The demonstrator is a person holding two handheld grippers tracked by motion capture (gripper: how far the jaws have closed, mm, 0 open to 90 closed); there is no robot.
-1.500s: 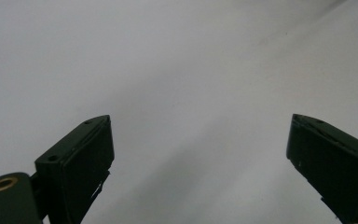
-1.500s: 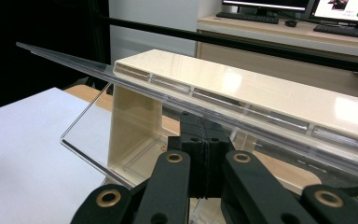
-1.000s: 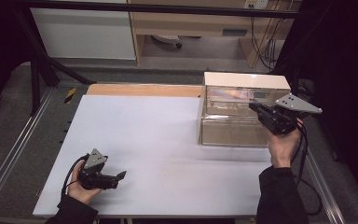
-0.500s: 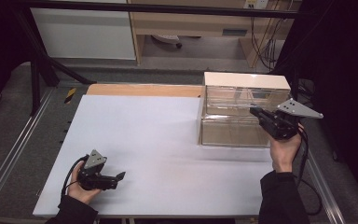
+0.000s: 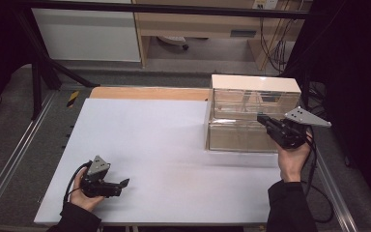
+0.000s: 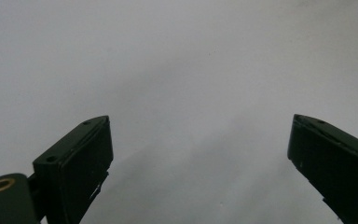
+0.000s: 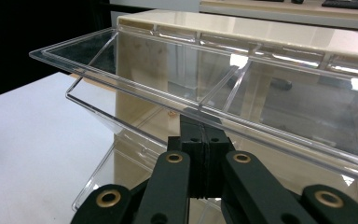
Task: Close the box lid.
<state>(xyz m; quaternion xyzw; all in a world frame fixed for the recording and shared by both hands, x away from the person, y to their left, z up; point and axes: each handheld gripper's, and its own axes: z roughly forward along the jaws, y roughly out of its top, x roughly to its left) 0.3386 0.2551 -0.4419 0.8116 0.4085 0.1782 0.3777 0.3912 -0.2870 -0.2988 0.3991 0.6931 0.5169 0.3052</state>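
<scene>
Two grippers, one tilt-out drawer

The right gripper (image 7: 200,140), clenched, has pulled the clear drawer (image 7: 177,88) further open; left gripper (image 6: 200,154) rests released.

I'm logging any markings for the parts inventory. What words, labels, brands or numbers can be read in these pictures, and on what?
None can be read: the clear drawer cabinet, the white table and both tongs carry no legible text.
A small plate on the wooden furniture behind the table is too blurred to read.
</scene>
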